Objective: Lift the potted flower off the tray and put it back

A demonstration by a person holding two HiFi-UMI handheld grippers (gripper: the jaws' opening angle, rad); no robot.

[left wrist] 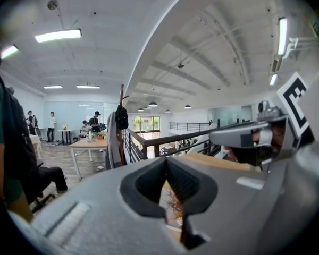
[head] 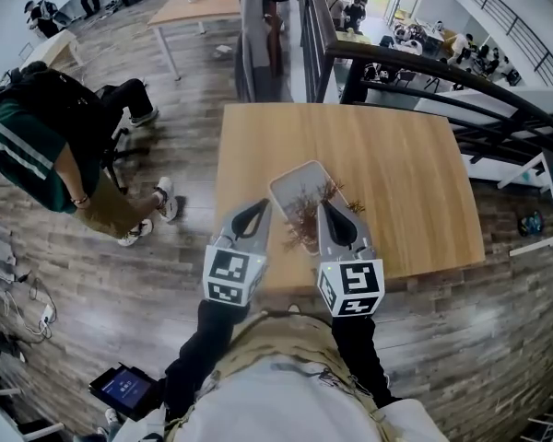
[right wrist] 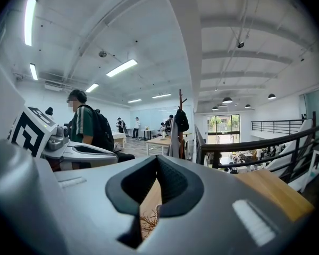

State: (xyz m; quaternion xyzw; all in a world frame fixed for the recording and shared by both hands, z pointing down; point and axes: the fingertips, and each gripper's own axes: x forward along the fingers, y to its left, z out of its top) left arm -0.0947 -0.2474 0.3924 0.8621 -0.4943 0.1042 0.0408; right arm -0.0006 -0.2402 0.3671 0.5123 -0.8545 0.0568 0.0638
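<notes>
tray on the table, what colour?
White, with rounded corners; the tray shows best in the head view.

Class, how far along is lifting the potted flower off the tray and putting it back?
Done: nothing that shows; the potted flower sits on the tray. In hand: the left gripper and right gripper flank it, both shut and empty. Left: open, grip, lift, set back.

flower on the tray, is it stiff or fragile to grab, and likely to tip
The flower shows thin, dry-looking brown twigs, so they would probably bend or snap under a squeeze. It spreads wide over the tray, so it may be top-heavy and tip if nudged high up. Its pot is hidden under the twigs, so its weight is hard to judge.
</notes>
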